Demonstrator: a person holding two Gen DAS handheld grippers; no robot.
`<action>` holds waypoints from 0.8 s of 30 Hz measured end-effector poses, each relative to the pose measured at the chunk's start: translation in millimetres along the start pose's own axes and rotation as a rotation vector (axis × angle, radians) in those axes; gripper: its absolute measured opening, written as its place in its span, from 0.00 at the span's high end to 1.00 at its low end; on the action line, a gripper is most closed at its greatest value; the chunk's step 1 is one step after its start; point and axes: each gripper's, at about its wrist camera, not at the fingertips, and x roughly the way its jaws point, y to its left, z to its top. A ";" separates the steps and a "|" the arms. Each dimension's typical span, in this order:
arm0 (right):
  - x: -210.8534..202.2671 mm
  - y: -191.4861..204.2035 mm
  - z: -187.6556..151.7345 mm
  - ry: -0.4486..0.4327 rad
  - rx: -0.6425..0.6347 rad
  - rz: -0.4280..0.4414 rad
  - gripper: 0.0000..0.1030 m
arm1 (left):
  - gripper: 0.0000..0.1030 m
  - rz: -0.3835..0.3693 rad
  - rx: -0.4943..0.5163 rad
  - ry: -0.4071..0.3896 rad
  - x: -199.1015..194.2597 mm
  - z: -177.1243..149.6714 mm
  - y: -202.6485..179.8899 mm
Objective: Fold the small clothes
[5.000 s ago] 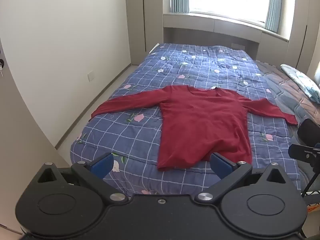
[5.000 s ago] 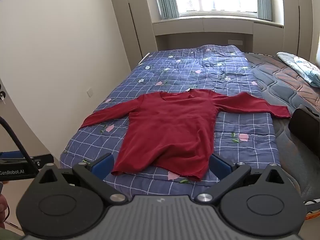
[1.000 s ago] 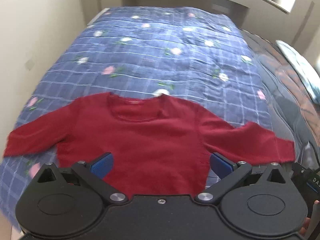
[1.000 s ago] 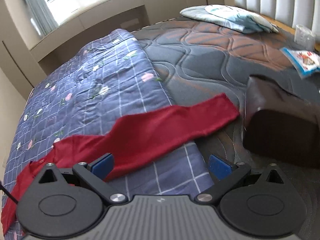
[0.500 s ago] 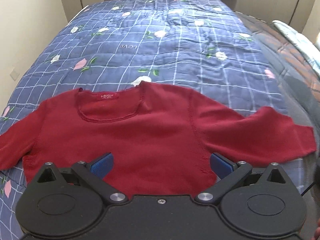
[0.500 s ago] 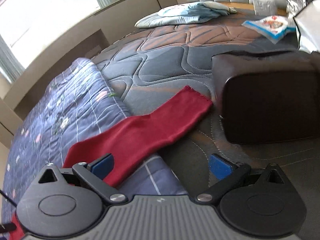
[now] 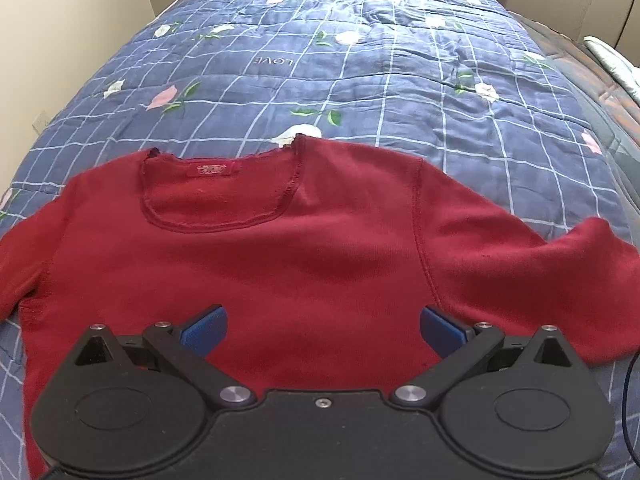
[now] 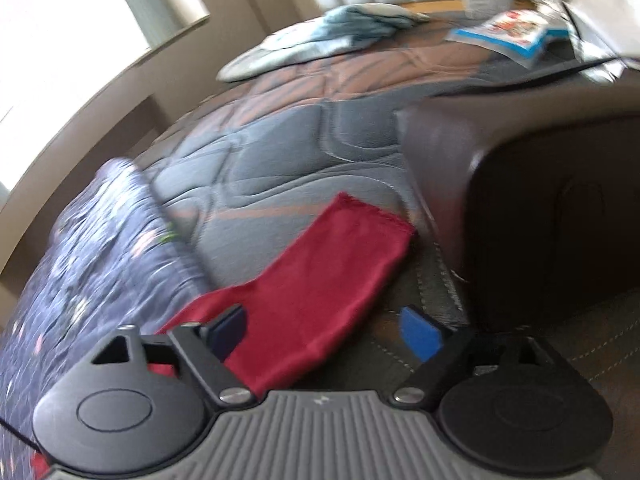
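A red long-sleeved sweater (image 7: 280, 248) lies flat on a blue checked quilt (image 7: 360, 72), neckline toward the far end. My left gripper (image 7: 322, 330) hangs open just over the sweater's chest, below the neckline, with nothing between its blue pads (image 7: 204, 330). In the right wrist view the sweater's right sleeve (image 8: 320, 288) stretches off the quilt onto the grey mattress (image 8: 280, 168). My right gripper (image 8: 326, 332) is low over that sleeve, near the cuff. Its jaws are closing with the sleeve's lower part between them, and the pads stand apart from the cloth.
A dark brown box-like object (image 8: 540, 208) stands close to the right of the cuff. A light blue pillow (image 8: 320, 40) and a printed packet (image 8: 504, 36) lie farther up the mattress. A cream wall (image 7: 68, 28) runs along the quilt's left side.
Both grippers have come down closer to the sweater. The right one rolled and moved along the sleeve toward the cuff, and its jaws have narrowed a little.
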 end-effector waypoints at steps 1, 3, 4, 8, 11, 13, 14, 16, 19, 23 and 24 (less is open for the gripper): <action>3.3 -1.1 -0.9 0.005 0.011 -0.007 0.21 | 0.01 0.004 -0.001 0.004 4.0 0.6 -0.9; 12.1 -2.2 -4.5 0.020 0.024 -0.021 0.30 | 0.01 0.019 0.005 0.013 11.8 0.9 -2.1; 14.1 -2.0 -5.7 0.015 0.023 -0.029 0.31 | 0.01 0.028 0.008 0.016 15.0 1.0 -2.2; 19.1 -3.0 -5.0 -0.029 0.046 -0.031 0.31 | 0.01 0.049 0.015 0.039 27.2 -0.5 -0.4; 26.1 -2.2 -1.8 -0.035 0.067 -0.083 0.37 | 0.01 0.046 0.007 0.051 33.0 -3.5 4.0; 29.2 2.2 -2.6 -0.036 0.063 -0.156 0.49 | 0.01 0.036 -0.001 0.055 35.9 -5.1 6.5; 29.7 3.6 -3.0 -0.038 0.055 -0.181 0.61 | 0.01 0.033 -0.004 0.057 37.0 -5.0 7.2; 28.7 6.4 -4.3 -0.044 0.028 -0.185 0.84 | 0.01 0.029 -0.010 0.060 38.9 -4.9 7.8; 23.5 12.2 -3.3 -0.055 -0.011 -0.165 0.94 | 0.01 0.026 -0.015 0.066 39.5 -2.8 7.9; 4.1 24.9 3.9 -0.110 -0.062 -0.121 0.95 | 0.01 0.016 -0.015 0.070 34.7 0.6 13.5; -4.3 30.7 5.9 -0.133 -0.095 -0.104 0.95 | 0.01 0.015 -0.017 0.070 32.8 1.6 16.3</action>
